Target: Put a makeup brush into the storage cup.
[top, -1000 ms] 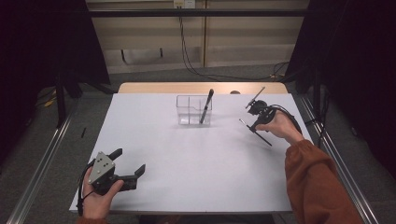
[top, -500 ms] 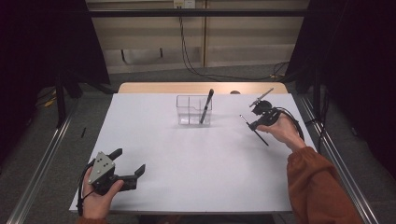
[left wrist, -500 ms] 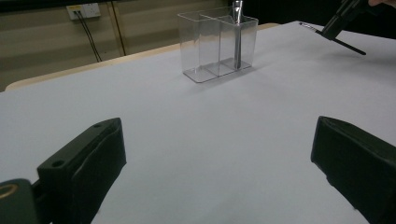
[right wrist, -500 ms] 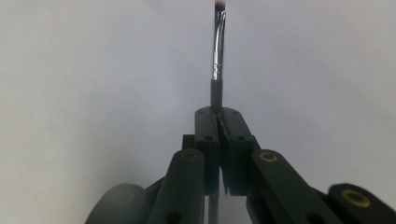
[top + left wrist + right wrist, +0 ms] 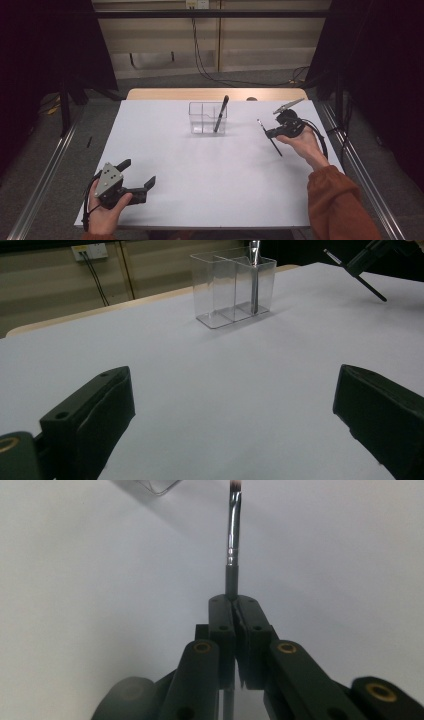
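A clear two-compartment holder (image 5: 202, 120) stands at the back middle of the white table (image 5: 210, 175). A black pen (image 5: 220, 114) leans in its right compartment. My right gripper (image 5: 270, 134) hovers to the right of the holder, shut on a thin brush (image 5: 276, 147) that has a dark handle. In the right gripper view the jaws (image 5: 232, 602) clamp the handle, and the silver ferrule (image 5: 232, 530) points at the table with a holder corner (image 5: 160, 486) beyond. My left gripper (image 5: 137, 172) rests at the near left, open, with only bare table between its jaws (image 5: 232, 410). The left gripper view looks toward the holder (image 5: 220, 290).
A wooden table edge (image 5: 165, 94) shows behind the white sheet. Metal rails (image 5: 45, 170) run along both sides of the table. Cables (image 5: 200, 55) hang on the back wall. The right gripper's cable (image 5: 320, 135) loops beside the hand.
The right hand has shifted slightly and the held brush now lies a little steeper. The left gripper has not moved.
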The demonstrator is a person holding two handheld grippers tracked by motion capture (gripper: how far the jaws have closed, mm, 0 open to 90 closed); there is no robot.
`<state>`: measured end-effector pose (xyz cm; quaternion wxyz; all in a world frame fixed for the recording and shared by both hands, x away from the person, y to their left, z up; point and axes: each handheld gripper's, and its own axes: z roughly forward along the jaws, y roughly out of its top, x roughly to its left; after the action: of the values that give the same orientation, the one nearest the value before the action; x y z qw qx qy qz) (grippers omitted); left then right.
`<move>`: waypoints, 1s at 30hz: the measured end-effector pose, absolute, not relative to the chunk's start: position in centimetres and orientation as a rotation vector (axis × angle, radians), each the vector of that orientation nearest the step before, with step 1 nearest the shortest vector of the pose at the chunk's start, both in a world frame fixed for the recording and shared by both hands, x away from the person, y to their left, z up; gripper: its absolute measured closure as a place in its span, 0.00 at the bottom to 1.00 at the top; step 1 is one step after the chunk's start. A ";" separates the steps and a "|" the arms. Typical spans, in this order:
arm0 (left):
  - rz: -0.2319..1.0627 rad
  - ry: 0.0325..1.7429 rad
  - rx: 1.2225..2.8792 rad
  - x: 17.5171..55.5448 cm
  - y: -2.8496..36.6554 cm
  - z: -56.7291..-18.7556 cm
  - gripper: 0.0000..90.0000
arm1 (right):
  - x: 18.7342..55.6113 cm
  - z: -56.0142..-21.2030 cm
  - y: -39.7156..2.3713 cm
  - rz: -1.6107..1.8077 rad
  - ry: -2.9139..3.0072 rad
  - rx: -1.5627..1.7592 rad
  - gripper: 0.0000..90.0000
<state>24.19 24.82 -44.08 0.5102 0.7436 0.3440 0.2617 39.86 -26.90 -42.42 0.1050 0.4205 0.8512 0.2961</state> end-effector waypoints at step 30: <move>0.628 0.846 1.781 24.3 25.0 -44.1 0.03 | 38.0 -42.7 -28.3 1.280 2.216 1.144 0.97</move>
<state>24.26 24.98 -44.11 0.5107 0.7400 0.3515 0.2610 37.99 -28.30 -42.74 0.1683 0.4023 0.7792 0.4502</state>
